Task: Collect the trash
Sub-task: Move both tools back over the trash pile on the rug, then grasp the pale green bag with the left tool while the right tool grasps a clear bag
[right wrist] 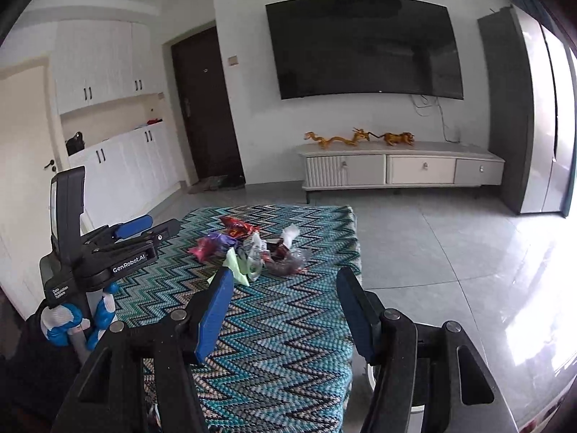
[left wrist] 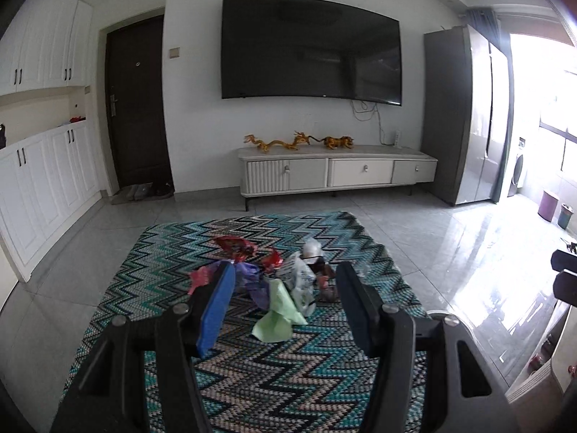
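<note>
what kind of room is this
Most likely a home living room: a large wall-mounted TV hangs above a low media cabinet, with an entry door to the left. Wrappers and other trash lie on a zigzag-patterned cloth in front.

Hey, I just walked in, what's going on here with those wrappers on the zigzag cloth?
A person holds a hand-held gripper in each hand, both aimed at a pile of trash on a zigzag-patterned cloth. The left hand-held gripper is open, its fingers on either side of the pile in the view, above a light green wrapper. The right hand-held gripper is open too and holds nothing. Nothing has been picked up yet: red, purple and clear wrappers all lie on the cloth.
</note>
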A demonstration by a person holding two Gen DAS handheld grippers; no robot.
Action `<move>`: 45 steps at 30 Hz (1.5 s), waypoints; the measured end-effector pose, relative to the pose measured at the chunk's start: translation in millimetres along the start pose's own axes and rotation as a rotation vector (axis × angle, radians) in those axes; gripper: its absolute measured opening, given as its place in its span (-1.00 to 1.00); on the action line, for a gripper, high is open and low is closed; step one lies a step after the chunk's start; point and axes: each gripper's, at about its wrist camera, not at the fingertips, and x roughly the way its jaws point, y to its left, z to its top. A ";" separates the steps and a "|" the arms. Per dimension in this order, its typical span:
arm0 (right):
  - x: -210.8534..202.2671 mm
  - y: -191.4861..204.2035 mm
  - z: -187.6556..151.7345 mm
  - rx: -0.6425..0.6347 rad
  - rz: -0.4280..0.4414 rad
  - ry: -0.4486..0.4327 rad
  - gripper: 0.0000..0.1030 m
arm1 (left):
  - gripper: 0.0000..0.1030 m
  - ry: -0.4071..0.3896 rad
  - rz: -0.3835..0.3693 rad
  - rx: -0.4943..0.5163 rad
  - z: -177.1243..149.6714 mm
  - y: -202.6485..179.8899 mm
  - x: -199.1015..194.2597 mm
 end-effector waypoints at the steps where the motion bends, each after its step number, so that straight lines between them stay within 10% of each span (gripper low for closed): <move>1: 3.5 4.3 1.9 -0.007 0.007 0.002 0.11 | 0.10 0.005 0.006 -0.012 0.3 6.2 2.5; 13: 62.9 5.4 6.7 -0.004 0.066 0.074 0.11 | 0.13 0.117 0.050 -0.129 -11.3 76.6 51.2; 33: 207.4 -41.8 -12.3 0.109 0.150 0.263 0.13 | 0.29 0.365 -0.081 -0.064 -42.0 29.9 200.4; 45: 290.5 -50.2 -16.2 0.167 0.130 0.332 0.25 | 0.29 0.430 -0.124 -0.117 -64.1 43.0 225.7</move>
